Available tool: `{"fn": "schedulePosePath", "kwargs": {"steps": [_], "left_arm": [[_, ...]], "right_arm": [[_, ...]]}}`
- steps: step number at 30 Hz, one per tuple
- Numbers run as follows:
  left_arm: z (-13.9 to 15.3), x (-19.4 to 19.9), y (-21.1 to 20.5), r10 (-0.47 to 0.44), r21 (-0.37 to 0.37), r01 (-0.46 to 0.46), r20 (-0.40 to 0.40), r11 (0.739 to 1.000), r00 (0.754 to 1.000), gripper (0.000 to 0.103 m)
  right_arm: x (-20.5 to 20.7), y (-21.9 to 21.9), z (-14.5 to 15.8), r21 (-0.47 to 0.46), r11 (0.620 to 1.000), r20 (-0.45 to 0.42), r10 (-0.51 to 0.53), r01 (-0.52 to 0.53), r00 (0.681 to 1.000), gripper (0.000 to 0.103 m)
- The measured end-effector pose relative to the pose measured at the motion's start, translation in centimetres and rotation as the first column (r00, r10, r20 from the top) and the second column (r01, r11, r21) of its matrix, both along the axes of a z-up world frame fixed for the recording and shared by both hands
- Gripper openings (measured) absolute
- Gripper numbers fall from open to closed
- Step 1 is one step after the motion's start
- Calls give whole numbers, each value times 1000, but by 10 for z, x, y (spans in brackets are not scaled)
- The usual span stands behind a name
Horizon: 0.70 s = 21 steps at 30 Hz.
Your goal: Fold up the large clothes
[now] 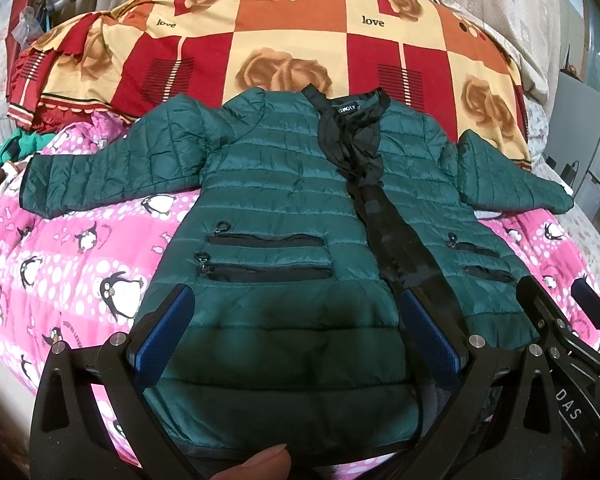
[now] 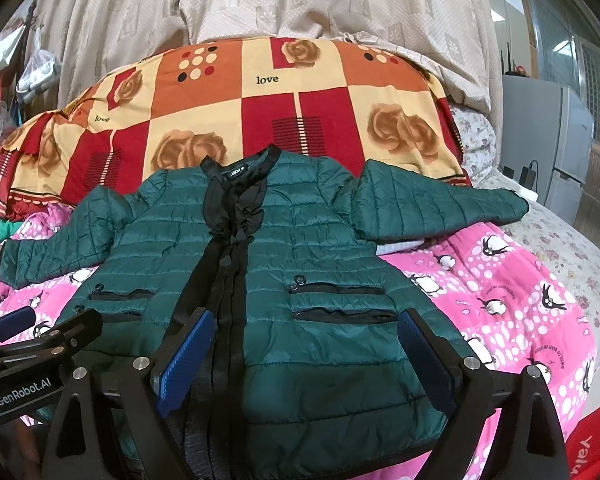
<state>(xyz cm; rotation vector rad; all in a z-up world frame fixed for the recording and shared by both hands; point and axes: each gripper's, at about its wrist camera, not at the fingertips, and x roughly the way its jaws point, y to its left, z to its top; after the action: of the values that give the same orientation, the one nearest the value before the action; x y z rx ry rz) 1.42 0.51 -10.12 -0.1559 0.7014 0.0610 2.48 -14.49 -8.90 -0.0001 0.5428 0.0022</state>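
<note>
The green quilted puffer jacket lies spread flat and face-up on the pink penguin blanket, both sleeves out to the sides, collar at the far end; no fold looks made yet, so the whole job remains. The left gripper hangs released over the hem's left half, blue pads wide apart, nothing between them. Just to its right, the right gripper hangs equally spread over the other half, empty.
</note>
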Motion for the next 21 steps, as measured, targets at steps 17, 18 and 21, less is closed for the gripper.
{"fn": "schedulePosePath", "kwargs": {"steps": [17, 18, 21], "left_arm": [[23, 3, 40, -32, -78, 35, 36, 996, 999, 103], [25, 5, 40, -34, -58, 35, 23, 998, 999, 103], [25, 6, 42, -14, -18, 14, 1, 1000, 1000, 103]], "right_arm": [[1, -16, 1, 58, 998, -14, -14, 15, 1000, 91], [0, -16, 1, 60, 998, -12, -14, 15, 1000, 91], [0, -16, 2, 63, 998, -9, -12, 13, 1000, 91]]}}
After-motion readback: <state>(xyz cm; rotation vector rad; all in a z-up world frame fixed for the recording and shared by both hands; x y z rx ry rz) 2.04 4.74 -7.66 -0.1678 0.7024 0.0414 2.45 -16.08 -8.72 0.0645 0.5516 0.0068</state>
